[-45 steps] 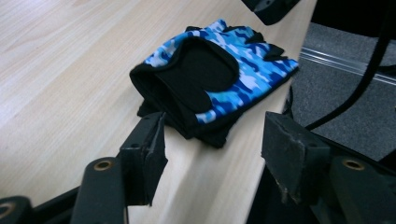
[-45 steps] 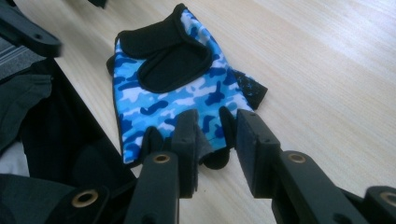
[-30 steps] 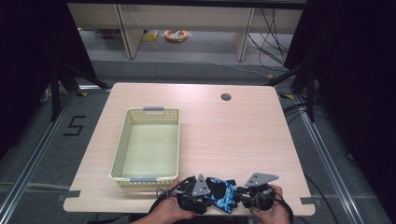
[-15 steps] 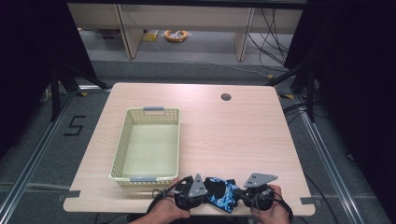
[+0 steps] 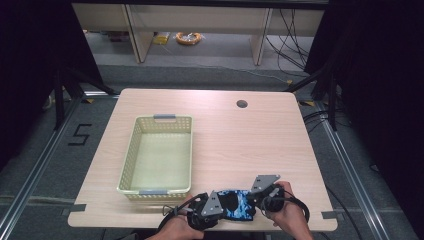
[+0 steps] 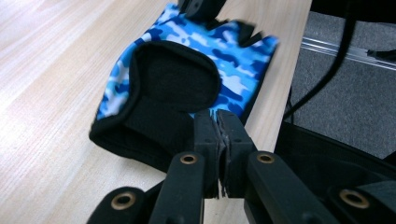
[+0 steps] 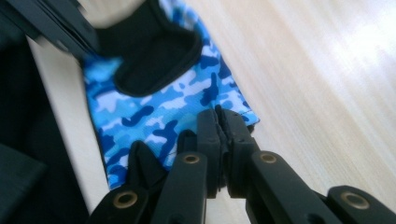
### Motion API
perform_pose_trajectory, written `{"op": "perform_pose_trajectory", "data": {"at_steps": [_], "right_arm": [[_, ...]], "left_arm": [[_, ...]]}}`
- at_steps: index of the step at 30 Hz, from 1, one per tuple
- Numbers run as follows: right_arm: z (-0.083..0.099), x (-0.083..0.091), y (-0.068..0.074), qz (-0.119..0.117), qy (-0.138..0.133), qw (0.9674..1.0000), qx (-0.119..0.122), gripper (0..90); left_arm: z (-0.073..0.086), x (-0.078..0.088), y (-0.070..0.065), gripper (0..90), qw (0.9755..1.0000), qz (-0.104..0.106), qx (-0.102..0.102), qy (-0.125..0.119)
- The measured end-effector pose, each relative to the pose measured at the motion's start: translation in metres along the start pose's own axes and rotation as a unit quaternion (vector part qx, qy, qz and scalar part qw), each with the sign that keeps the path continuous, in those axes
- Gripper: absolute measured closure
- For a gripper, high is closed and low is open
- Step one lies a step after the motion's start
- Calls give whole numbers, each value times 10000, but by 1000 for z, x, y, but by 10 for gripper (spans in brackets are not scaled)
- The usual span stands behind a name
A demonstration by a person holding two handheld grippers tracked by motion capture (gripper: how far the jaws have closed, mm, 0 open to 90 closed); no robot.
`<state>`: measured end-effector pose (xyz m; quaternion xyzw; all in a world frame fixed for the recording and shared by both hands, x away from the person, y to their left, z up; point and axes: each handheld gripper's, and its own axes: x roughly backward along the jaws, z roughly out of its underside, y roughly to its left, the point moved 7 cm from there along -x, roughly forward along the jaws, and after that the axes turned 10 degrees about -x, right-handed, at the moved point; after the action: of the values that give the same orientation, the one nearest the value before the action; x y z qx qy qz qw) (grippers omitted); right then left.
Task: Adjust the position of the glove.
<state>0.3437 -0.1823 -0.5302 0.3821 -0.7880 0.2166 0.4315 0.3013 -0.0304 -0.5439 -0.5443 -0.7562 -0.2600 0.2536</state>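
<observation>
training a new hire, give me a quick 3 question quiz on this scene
1. True or false: both grippers are shut on the glove.
2. Where does the basket stand relative to the glove? A. farther from the person and to the left B. right of it C. under it
3. Which end of the glove does the left gripper hold?

Key
1. True; the right gripper clamps the finger end.
2. A
3. The black cuff end.

It looked like a lab: black curtains (image 5: pixel 370 75) flanked the desk (image 5: pixel 240 145), with floor rails (image 5: pixel 30 175) and loose cables (image 5: pixel 287 30) at the frame's top.
</observation>
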Motion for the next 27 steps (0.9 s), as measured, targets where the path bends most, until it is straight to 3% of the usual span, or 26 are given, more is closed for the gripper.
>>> {"op": "perform_pose_trajectory", "data": {"at_steps": [1,3,5,7,8,9,10,12,13,15,16,17,18,19,20,21,22,23,27], "right_arm": [[4,-9,-3,-58,120,9999,70,877],[7,-14,-4,-181,49,9997,127,874],[9,-11,-3,-223,78,9997,-79,863],[8,-11,-4,-199,-15,9998,-59,851],[9,-10,-3,-182,14,9996,-227,833],[9,-10,-4,-151,-69,9993,-329,799],[9,-8,-5,-100,-140,9978,-636,748],[11,-5,-10,-104,-329,9955,-881,705],[13,-2,-10,-98,-379,9931,-1103,667],[15,5,-10,-17,-553,9852,-1621,584],[16,9,-9,-89,-663,9788,-1934,554],[16,12,-8,-243,-898,9686,-2308,516],[16,12,-8,-243,-898,9686,-2308,516],[15,10,-8,-277,-1134,9608,-2514,489],[21,10,-8,-215,-845,9599,-2664,455],[21,10,-8,-215,-845,9599,-2664,455],[21,5,-6,-247,-991,9559,-2755,438],[23,3,-4,-262,-862,9540,-2861,422],[27,-4,0,-138,-535,9576,-2828,387]], "left_arm": [[0,2,0,838,10000,-8,2,-35],[0,5,1,814,10000,-76,-34,-1],[-1,11,4,775,9999,-64,13,-104],[0,13,5,753,9998,-109,114,-134],[3,16,8,730,9998,-113,105,-83],[5,16,8,701,9993,-158,298,-171],[8,17,10,672,9994,-169,275,-116],[13,19,11,619,9992,-184,355,-49],[15,20,13,597,9995,-193,264,-38],[18,21,11,571,9990,-200,390,-16],[18,22,10,546,9990,-161,419,-21],[18,22,7,509,9982,-186,559,-85],[18,22,7,496,9982,-186,559,-85],[20,24,7,496,9987,-151,491,-11],[21,26,8,461,9987,-191,468,26],[21,26,7,461,9985,-172,528,16],[22,27,7,448,9983,-176,556,34],[22,27,6,435,9978,-194,635,-31],[28,33,7,400,9978,-160,635,55]]}}
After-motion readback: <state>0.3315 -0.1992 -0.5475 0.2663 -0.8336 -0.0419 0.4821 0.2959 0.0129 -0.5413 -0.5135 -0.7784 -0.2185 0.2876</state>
